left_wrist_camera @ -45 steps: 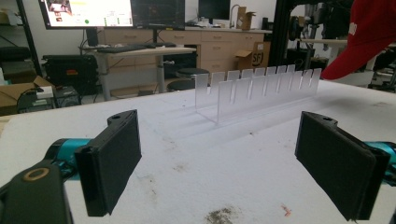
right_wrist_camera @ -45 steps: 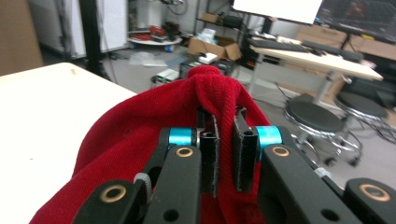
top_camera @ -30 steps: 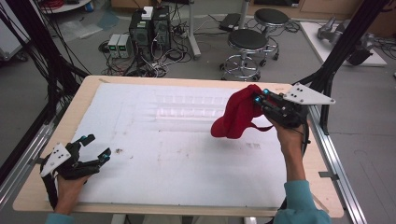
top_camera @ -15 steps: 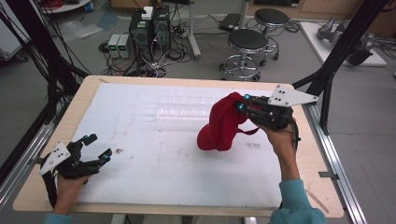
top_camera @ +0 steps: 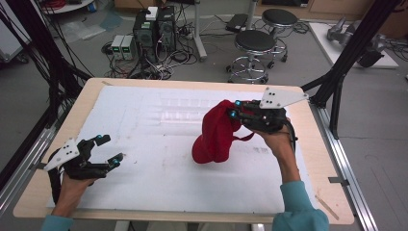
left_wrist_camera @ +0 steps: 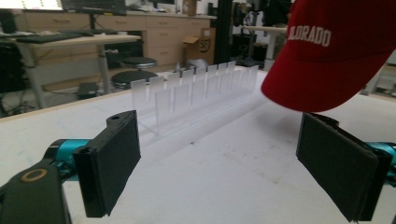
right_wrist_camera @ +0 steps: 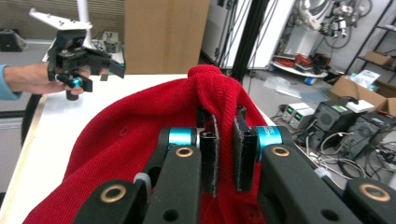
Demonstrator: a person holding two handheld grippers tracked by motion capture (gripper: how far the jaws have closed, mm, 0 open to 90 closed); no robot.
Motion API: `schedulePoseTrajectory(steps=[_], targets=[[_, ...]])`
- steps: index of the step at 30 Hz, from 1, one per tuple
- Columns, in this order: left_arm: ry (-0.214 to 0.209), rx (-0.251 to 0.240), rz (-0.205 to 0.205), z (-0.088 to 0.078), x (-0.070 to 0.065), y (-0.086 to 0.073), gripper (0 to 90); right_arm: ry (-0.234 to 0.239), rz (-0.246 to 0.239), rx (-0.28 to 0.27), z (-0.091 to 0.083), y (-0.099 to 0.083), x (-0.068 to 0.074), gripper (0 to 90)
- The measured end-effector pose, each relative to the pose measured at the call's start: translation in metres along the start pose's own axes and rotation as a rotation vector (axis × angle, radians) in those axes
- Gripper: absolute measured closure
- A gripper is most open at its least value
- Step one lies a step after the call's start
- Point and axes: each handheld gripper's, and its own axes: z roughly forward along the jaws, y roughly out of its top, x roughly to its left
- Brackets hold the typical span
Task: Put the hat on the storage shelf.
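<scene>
The right gripper (top_camera: 234, 109) is clamping the red Colorado cap (top_camera: 216, 134), dangling it over the white table (top_camera: 144, 168) mid-carry; the left gripper (top_camera: 109, 150) is waiting wide open. Next, probably a handover or a careful set-down.

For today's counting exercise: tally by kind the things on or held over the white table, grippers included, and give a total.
Red cap: 1
Clear slotted rack: 1
Handheld grippers: 2, left gripper and right gripper
Total: 4
</scene>
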Motion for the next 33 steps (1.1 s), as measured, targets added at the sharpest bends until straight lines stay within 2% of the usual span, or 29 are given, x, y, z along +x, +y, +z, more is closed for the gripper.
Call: schedulePoseTrajectory(steps=[2, 3, 5, 8, 10, 11, 12, 18, 24, 33], targets=[[-0.024, 0.013, -0.001, 0.003, 0.000, 0.007, 14.0, 0.016, -0.006, 0.000, 0.004, 0.001, 0.000, 83.9], [-0.050, 0.016, -0.008, 0.005, 0.001, 0.013, 14.0, 0.035, -0.010, 0.005, 0.007, 0.001, 0.002, 84.0], [-0.078, 0.024, -0.024, 0.008, 0.003, 0.021, 14.0, 0.044, -0.013, 0.010, 0.010, 0.002, 0.003, 84.0], [-0.115, 0.042, -0.018, 0.013, 0.004, 0.037, 14.0, 0.063, -0.018, 0.016, 0.014, 0.003, 0.004, 83.9], [-0.154, 0.054, -0.019, 0.018, 0.005, 0.045, 14.0, 0.073, -0.024, 0.014, 0.016, 0.004, 0.005, 83.9], [-0.193, 0.075, -0.018, 0.023, 0.005, 0.052, 14.0, 0.079, -0.026, 0.013, 0.018, 0.005, 0.006, 84.0], [-0.193, 0.075, -0.018, 0.023, 0.005, 0.052, 14.0, 0.079, -0.026, 0.013, 0.018, 0.005, 0.006, 84.0], [-0.260, 0.077, 0.003, 0.040, -0.003, 0.069, 14.0, 0.115, -0.044, 0.019, 0.025, 0.008, 0.010, 83.9], [-0.316, 0.103, 0.054, 0.059, -0.012, 0.091, 14.0, 0.148, -0.056, 0.029, 0.035, 0.009, 0.013, 83.9], [-0.416, 0.120, 0.055, 0.090, -0.025, 0.114, 13.2, 0.180, -0.064, 0.030, 0.045, 0.010, 0.016, 83.9]])
